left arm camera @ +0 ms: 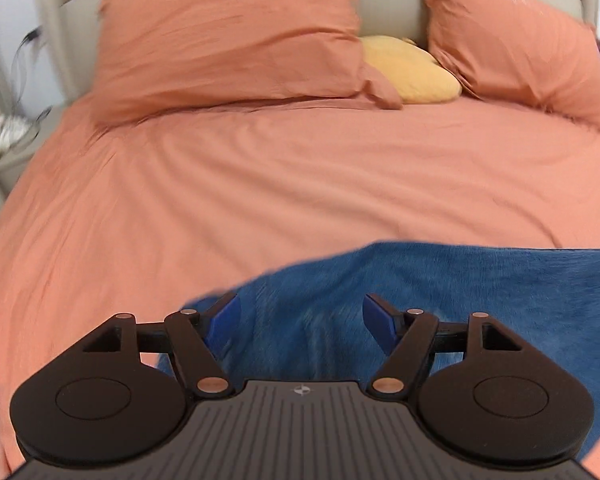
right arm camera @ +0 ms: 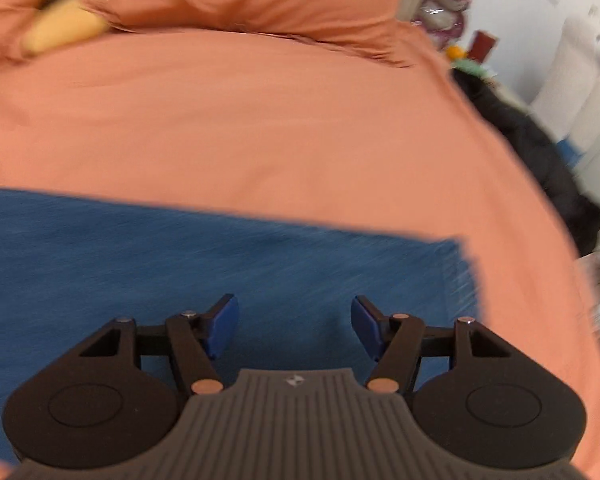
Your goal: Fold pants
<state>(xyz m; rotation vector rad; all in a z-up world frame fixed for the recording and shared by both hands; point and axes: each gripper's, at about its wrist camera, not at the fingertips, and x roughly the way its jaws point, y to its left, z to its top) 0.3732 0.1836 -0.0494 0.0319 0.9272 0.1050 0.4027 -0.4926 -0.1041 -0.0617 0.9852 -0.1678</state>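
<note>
Blue denim pants (left arm camera: 440,288) lie flat on the orange bed cover, near the front edge of the bed. In the left wrist view my left gripper (left arm camera: 302,322) is open and empty, over the left end of the pants. In the right wrist view the pants (right arm camera: 180,264) stretch from the left edge to a straight end at the right. My right gripper (right arm camera: 296,326) is open and empty above the right part of the pants. Both views are motion-blurred.
The orange bed cover (left arm camera: 260,184) fills the middle. Two orange pillows (left arm camera: 228,40) and a yellow cushion (left arm camera: 412,70) lie at the headboard. A dark heap of clothes (right arm camera: 540,148) and cluttered items stand right of the bed. A nightstand (left arm camera: 8,140) is at the left.
</note>
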